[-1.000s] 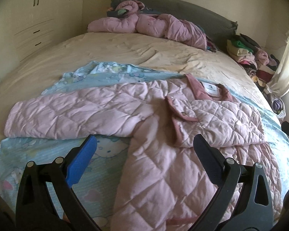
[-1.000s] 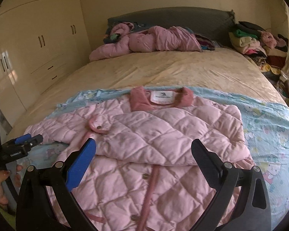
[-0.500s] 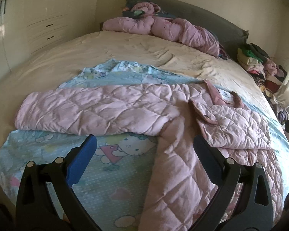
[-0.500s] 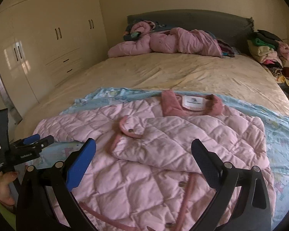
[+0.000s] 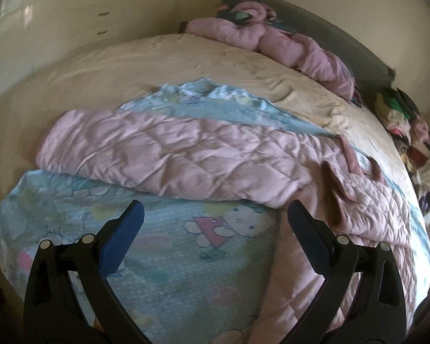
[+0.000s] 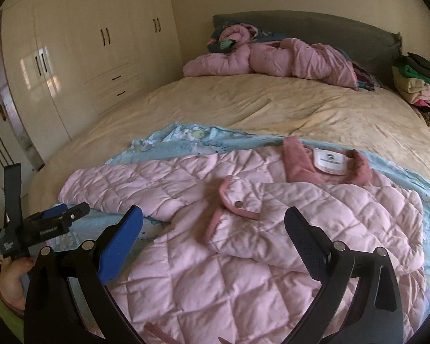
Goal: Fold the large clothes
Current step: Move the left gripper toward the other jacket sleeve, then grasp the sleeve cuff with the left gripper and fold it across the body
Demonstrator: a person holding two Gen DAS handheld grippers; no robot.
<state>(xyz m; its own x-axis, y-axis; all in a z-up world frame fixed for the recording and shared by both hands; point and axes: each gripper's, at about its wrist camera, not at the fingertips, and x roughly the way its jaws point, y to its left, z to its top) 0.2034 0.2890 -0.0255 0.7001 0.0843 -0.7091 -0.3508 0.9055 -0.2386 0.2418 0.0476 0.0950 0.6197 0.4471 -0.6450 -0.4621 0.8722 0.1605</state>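
Pink quilted jacket [image 6: 243, 229] hem cut off below both wide-open, empty grippers, left [image 5: 215, 223] and right [image 6: 213, 223].

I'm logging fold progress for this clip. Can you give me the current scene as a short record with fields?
garment: pink quilted jacket, front up, collar away from camera
folded: one sleeve across the chest
unfolded: other sleeve stretched out sideways
surface: blue cartoon sheet on the bed
left gripper: open, empty, above the sheet below the outstretched sleeve
right gripper: open, empty, above the jacket
background: second pink garment by the headboard
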